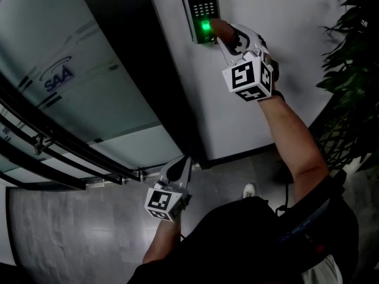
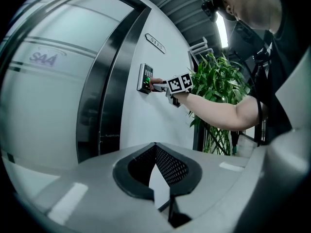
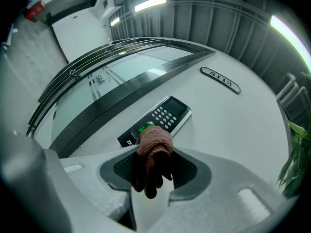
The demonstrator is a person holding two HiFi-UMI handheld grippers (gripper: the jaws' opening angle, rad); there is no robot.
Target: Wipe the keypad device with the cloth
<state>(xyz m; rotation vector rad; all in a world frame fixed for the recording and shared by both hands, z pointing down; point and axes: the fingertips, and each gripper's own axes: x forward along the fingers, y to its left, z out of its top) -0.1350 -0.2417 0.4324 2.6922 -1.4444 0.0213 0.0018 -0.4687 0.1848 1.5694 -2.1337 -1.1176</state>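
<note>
Grey flooring (image 1: 77, 241) and a white painted wall (image 1: 296, 16) bound your working area. Nearest to you, your left gripper (image 2: 155, 147) hangs low at your side, above the floor. Its black mesh-faced jaws meet at the tips and nothing sits between them.

Up and ahead of it, your right arm is extended toward the wall. Your right gripper (image 1: 228, 34) is clenched on the folded reddish-brown knitted cloth (image 3: 154, 141). The cloth bulges out past the jaw tips, and its loose end hangs down between the jaws.

Directly beyond those jaw tips, the black wall-mounted keypad device (image 3: 165, 116) is fixed to the wall. The front of the cloth presses on the device's lower section, at the lit green sensor (image 1: 205, 28). The rows of small pale keys (image 1: 205, 8) lie clear of the cloth, farther from the gripper.

To the left of the right gripper runs the dark-framed frosted glass door (image 1: 77, 81). To its right, close to the wall, stands a green leafy plant (image 1: 355, 46). Farther along the wall, past the device, a small oval number plate (image 3: 221, 79) is mounted.
</note>
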